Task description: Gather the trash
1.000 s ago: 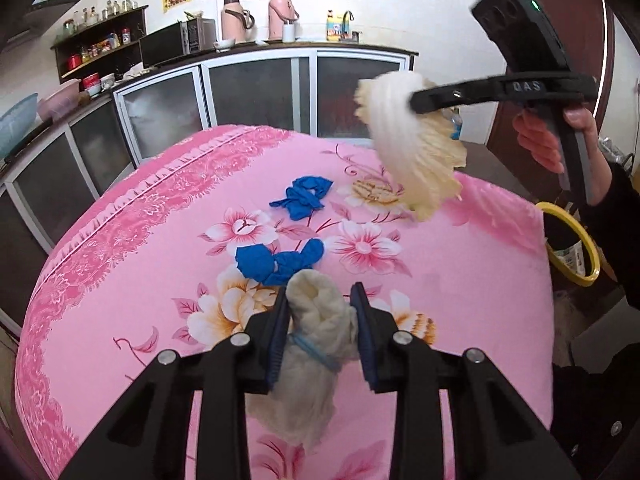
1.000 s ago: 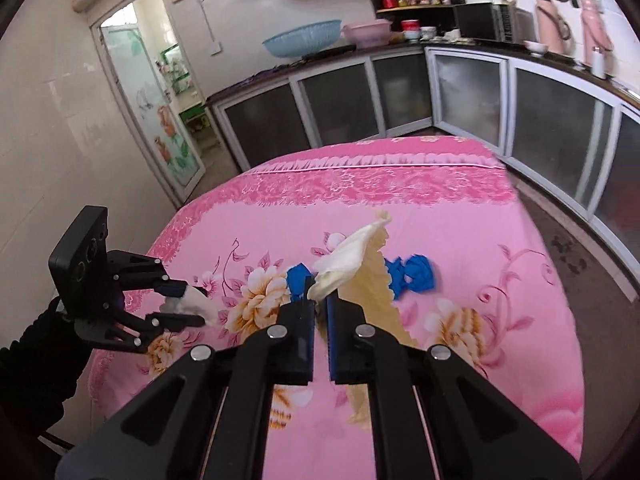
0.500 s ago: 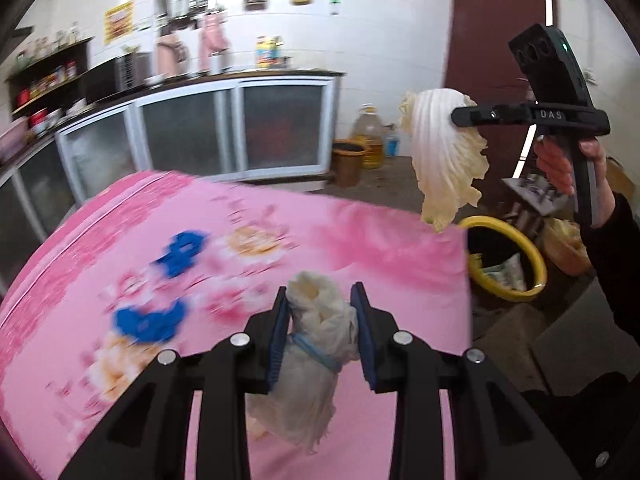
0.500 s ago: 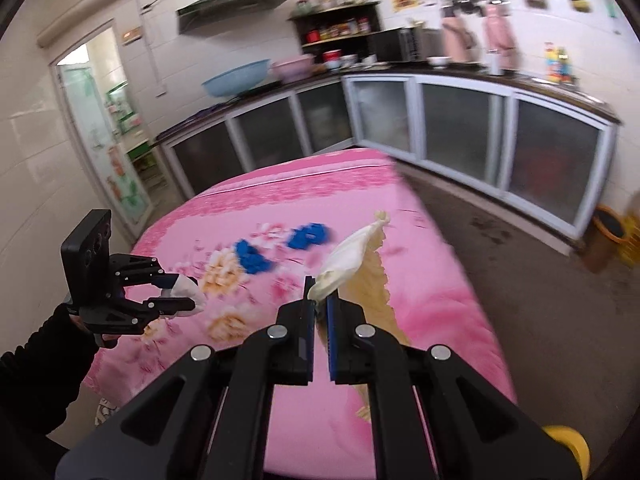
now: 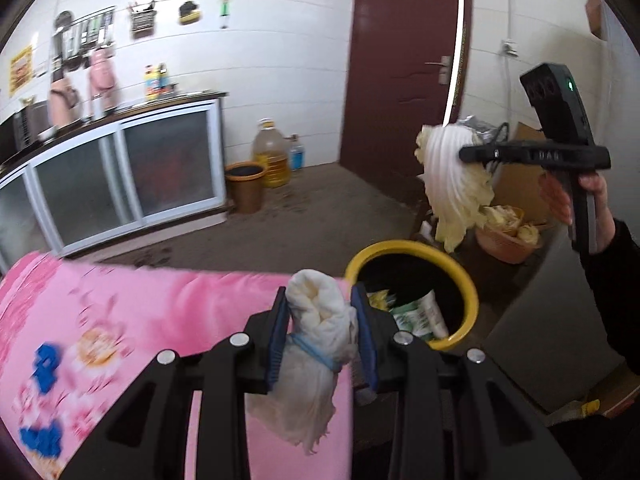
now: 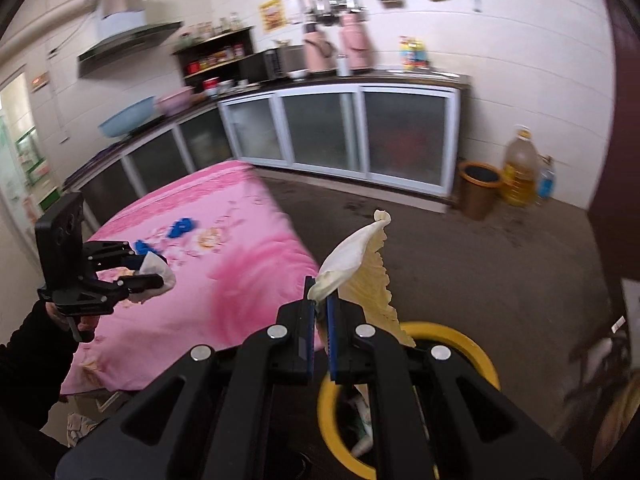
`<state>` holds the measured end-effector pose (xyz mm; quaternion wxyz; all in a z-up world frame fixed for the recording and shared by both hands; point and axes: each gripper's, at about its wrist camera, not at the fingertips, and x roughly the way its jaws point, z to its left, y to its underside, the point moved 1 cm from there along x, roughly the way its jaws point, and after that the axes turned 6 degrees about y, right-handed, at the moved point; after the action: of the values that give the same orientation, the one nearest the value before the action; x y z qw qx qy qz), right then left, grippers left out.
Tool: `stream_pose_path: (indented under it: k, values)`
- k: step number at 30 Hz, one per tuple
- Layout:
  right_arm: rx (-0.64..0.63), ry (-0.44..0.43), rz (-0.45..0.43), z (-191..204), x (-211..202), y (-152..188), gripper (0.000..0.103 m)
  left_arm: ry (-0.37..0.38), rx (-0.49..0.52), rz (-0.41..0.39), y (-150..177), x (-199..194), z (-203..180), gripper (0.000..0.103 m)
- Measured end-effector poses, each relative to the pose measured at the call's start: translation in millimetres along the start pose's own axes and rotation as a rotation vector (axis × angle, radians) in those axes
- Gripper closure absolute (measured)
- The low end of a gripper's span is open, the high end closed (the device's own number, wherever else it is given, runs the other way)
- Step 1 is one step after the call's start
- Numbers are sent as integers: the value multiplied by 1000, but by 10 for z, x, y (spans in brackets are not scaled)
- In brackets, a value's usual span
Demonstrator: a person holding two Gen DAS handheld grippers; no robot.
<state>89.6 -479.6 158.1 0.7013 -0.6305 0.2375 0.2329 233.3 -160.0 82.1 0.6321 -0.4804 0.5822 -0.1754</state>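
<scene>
My left gripper point(image 5: 320, 320) is shut on a crumpled white tissue wad point(image 5: 316, 328) with a blue band, held over the edge of the pink floral table point(image 5: 140, 312). My right gripper point(image 6: 319, 312) is shut on a pale cabbage leaf point(image 6: 360, 256); in the left wrist view the leaf point(image 5: 452, 188) hangs above the yellow-rimmed trash bin point(image 5: 464, 288). The bin point(image 6: 472, 344) sits on the floor just beyond the table's end and holds wrappers. Blue scraps point(image 6: 182, 227) lie on the table.
A brown bin point(image 5: 245, 186), an oil jug point(image 5: 271, 158) and a small bottle stand by the cabinets. A basket of leaves point(image 5: 506, 232) and cardboard boxes sit near the dark red door point(image 5: 400, 68). The other gripper point(image 6: 100, 280) shows at left.
Both grippers have swung right, away from the table's middle toward the yellow bin. The cabbage leaf now hangs over the bin; the tissue wad has reached the table's edge.
</scene>
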Motion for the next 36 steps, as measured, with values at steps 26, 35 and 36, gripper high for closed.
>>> stream_pose_path:
  k: [26, 35, 36]
  values:
    - [214, 66, 128, -1048, 329, 1114, 99, 116, -11, 93, -411, 2029, -891, 73]
    - [263, 62, 164, -1183, 497, 1210, 98, 139, -28, 105, -442, 2337, -978, 72]
    - [267, 59, 165, -1193, 508, 1210, 98, 138, -31, 104, -444, 2353, -988, 72]
